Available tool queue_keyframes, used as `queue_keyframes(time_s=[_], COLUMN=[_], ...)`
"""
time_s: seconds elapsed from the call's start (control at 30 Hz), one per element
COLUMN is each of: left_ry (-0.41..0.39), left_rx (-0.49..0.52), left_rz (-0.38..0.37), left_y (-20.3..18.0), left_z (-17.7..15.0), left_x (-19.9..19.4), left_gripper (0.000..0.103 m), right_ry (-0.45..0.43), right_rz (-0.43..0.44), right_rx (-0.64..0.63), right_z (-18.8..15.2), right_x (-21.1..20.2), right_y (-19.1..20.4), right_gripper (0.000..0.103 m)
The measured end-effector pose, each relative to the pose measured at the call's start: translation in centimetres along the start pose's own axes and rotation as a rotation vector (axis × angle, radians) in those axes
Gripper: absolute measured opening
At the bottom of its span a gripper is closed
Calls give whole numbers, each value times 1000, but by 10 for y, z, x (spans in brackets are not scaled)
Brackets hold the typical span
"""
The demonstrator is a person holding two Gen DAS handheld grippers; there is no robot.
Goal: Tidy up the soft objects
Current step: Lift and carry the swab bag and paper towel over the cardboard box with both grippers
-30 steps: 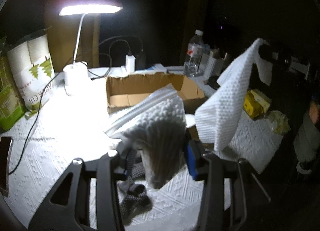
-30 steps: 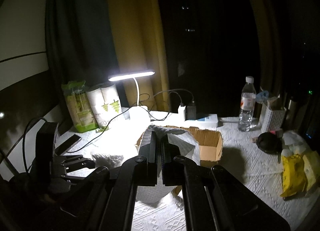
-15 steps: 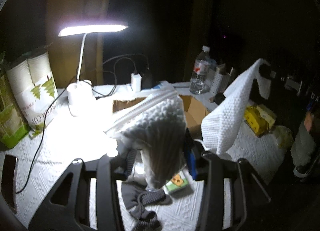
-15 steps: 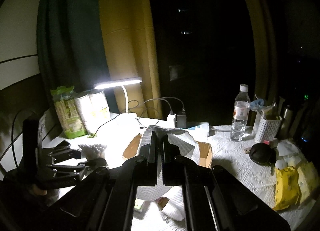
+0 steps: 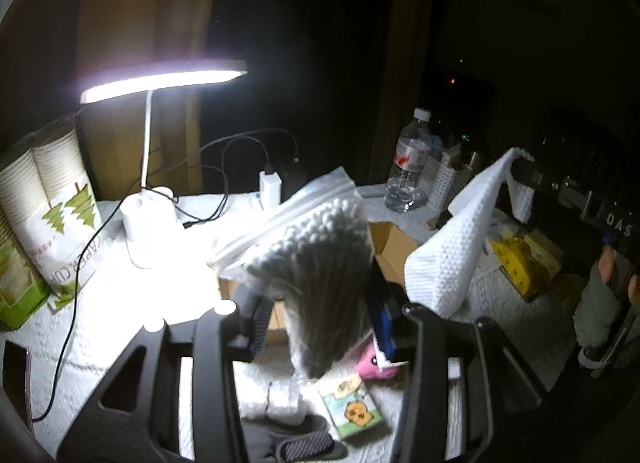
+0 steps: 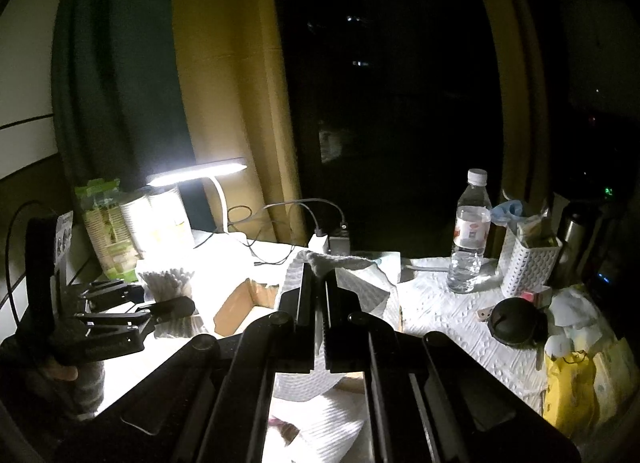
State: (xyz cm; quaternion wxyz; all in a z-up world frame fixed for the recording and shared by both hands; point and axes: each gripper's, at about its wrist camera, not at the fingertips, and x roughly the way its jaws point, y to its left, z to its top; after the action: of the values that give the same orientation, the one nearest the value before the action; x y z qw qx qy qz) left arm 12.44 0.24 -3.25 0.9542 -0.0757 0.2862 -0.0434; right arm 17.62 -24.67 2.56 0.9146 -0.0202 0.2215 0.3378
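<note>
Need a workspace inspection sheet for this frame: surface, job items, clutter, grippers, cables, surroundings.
Surface: table under a white textured cover, brightly lit near the lamp.
Job's things: bag of cotton swabs and white cloth, both lifted; cardboard box open on the table.
Clutter: water bottle, white basket, paper cup sleeves, yellow packets, cartoon tissue pack, pink toy, dark sock.
Grippers: left gripper shut on the swab bag; right gripper shut on the cloth.
Cables: black lamp cable across the cover; charger leads at the back.
Surroundings: desk lamp on, yellow curtain, room otherwise dark.
</note>
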Motion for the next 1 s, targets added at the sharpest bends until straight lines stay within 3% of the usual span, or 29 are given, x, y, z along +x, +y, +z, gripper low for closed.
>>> queue_keyframes(time_s=[0.43,1.0], left_ry=[50,191], left_rx=[-6,-9], left_rz=[0,-19], left_y=[-5,-18], left_z=[7,-6], left_x=[49,126], left_gripper=[43,43], right_ry=[55,227], right_rz=[10,23], right_rx=[29,105], right_z=[-8,-58], right_x=[46,132], right_y=[-28,-64], right_gripper=[3,3])
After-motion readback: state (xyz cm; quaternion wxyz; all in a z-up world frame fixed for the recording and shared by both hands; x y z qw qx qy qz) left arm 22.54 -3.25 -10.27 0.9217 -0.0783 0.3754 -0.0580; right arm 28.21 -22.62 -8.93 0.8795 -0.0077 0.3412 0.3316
